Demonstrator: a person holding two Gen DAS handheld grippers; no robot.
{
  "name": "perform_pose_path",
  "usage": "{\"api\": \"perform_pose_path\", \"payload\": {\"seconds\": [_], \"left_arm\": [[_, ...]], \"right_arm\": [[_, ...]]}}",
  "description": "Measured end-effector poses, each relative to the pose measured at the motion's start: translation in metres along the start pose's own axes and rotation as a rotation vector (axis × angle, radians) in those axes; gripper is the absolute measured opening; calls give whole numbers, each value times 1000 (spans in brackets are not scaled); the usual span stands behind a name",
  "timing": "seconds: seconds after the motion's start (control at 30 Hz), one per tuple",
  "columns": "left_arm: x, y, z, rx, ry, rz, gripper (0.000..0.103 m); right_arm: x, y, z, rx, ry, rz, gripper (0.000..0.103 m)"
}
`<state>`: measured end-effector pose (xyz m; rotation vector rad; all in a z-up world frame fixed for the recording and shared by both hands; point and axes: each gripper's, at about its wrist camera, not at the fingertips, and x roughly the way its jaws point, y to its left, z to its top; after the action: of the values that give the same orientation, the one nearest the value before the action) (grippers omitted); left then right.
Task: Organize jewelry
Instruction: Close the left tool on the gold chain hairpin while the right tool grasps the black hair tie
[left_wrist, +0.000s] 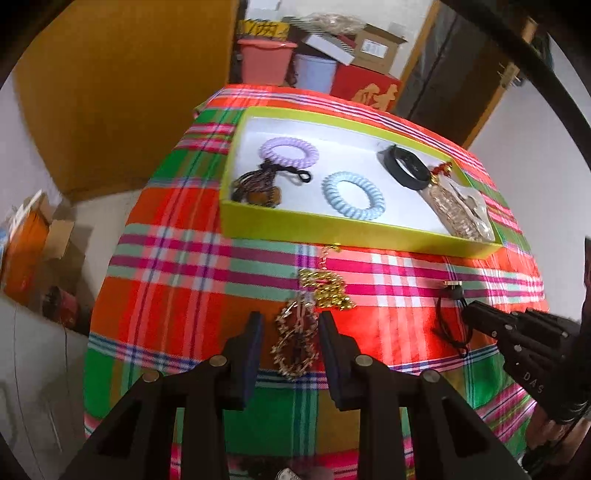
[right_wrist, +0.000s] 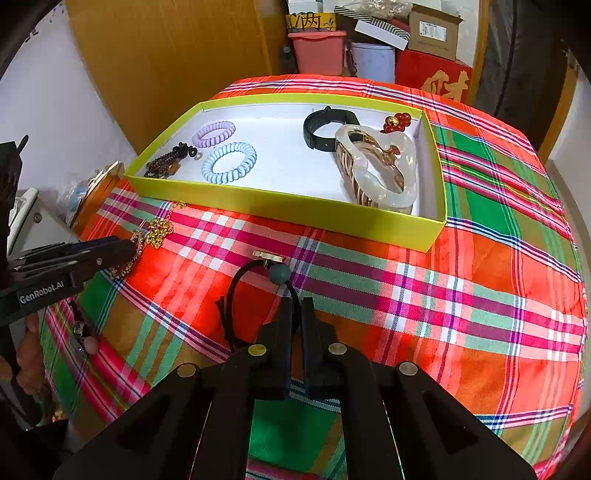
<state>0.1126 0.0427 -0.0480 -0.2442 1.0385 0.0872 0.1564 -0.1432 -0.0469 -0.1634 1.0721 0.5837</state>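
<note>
Left wrist view: the left gripper (left_wrist: 290, 345) is held with its jaws released, one on each side of a gold-toned chain bracelet (left_wrist: 295, 341) lying on the plaid-covered surface (left_wrist: 184, 295). The pads are not seen pressing on it. The bracelet's long axis runs along the pointing direction of the jaws, toward the yellow-green tray (left_wrist: 332, 229) beyond. A gold bead chain (left_wrist: 327, 288) lies just past the bracelet. The right gripper (left_wrist: 476, 314) is seen at the right, at a black hair tie (left_wrist: 448, 317).

Right wrist view: the right gripper (right_wrist: 295, 314) is clenched on the band of the black hair tie (right_wrist: 258, 291), whose loop extends ahead and to the left. The tray (right_wrist: 295, 218) lies straight ahead. The left gripper (right_wrist: 125, 249) is nearer the bracelet (right_wrist: 127, 264); a straight closure is judged sufficient.
</note>
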Motion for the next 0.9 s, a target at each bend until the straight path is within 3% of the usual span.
{"api": "perform_pose_path", "payload": {"seconds": [0.17, 0.6, 0.63, 0.9], "left_arm": [[0, -8, -3, 52, -28, 14, 21], [-13, 0, -8, 36, -56, -21, 19], [-15, 0, -8, 36, -60, -24, 1], [-23, 5, -11, 20, -55, -39, 0]], "right_arm": [[-1, 0, -1, 1, -2, 2, 1], [-8, -2, -6, 11, -6, 10, 1], [-9, -2, -6, 12, -6, 10, 1], [-14, -3, -8, 17, -11, 7, 1]]}}
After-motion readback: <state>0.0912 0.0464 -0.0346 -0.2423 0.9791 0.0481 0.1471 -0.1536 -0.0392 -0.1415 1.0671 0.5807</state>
